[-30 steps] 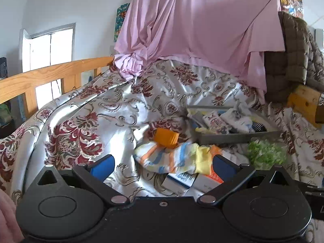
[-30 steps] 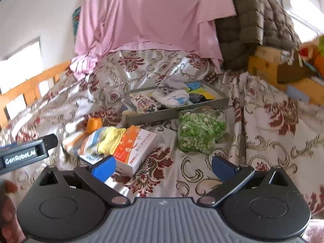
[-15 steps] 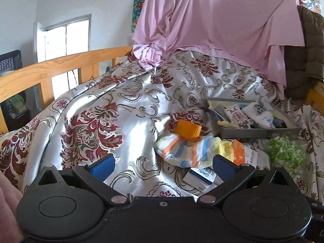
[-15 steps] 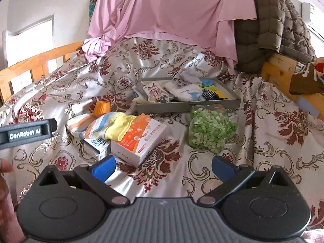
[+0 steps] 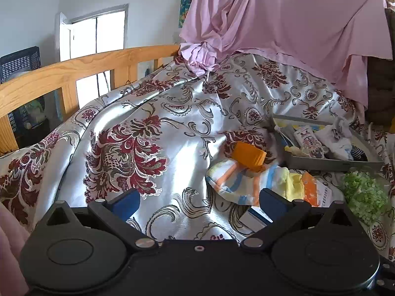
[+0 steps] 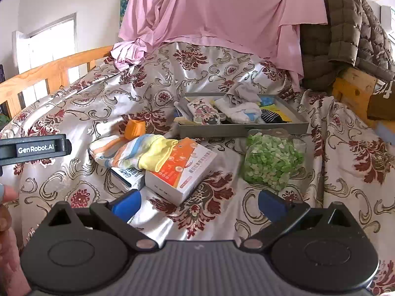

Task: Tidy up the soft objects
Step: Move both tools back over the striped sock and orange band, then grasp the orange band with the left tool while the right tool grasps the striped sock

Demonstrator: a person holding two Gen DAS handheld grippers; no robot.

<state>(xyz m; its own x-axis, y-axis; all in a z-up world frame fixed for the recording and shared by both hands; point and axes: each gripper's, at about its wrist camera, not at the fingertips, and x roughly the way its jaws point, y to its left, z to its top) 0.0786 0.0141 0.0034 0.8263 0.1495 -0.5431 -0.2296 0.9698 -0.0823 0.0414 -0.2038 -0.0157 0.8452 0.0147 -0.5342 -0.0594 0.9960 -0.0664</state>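
A striped sock with a yellow cuff (image 6: 133, 151) lies on the floral bedspread, draped over two boxes; it also shows in the left wrist view (image 5: 251, 181). A grey tray (image 6: 243, 129) behind it holds several socks, also visible in the left wrist view (image 5: 330, 164). My left gripper (image 5: 197, 201) is open and empty, above the bedspread to the left of the sock. My right gripper (image 6: 198, 201) is open and empty, just in front of the orange-and-white box (image 6: 182, 170).
An orange roll (image 6: 134, 129) sits behind the sock. A clear bag of green bits (image 6: 271, 160) lies right of the box. A small blue-and-white box (image 6: 128, 176) lies under the sock. A wooden rail (image 5: 61, 74) runs along the left. Pink sheet and brown quilt hang behind.
Both grippers have drawn back and swung left; the sock, boxes and tray now sit further right in the left wrist view. Nothing on the bed has moved.
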